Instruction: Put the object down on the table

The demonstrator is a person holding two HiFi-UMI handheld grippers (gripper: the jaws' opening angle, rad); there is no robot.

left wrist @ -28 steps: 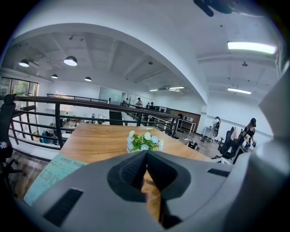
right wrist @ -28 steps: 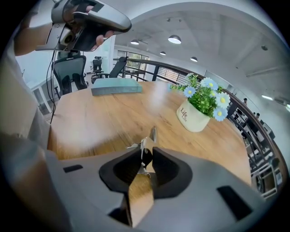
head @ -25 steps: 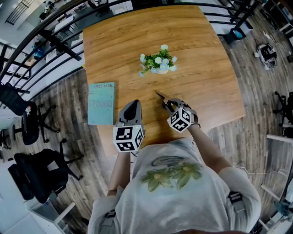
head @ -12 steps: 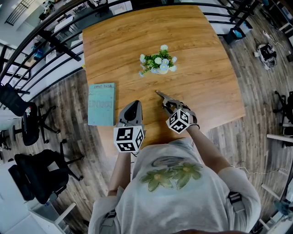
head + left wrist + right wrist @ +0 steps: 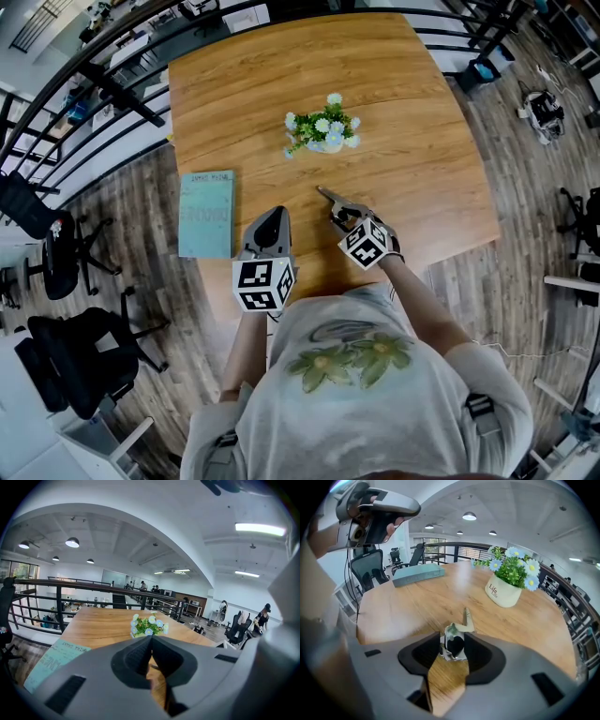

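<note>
A small folded paper piece with a pointed tip lies on the wooden table, also seen in the head view as the paper piece. My right gripper points down at it, and its jaws have just been opening. The paper still sits between them, and the pads stand off it. In the head view the right gripper is near the table's front edge. My left gripper hovers beside it, to the left. The left gripper has its tips together, with nothing in them.
A white pot of daisies stands mid-table, beyond the paper; the same pot is at the right gripper view's right. A teal book lies at the table's left edge. Black railings and office chairs surround the table.
The right gripper has rolled slightly, and its marker cube has shifted a little up and left. The paper piece stays where it was. The left gripper has not moved.
</note>
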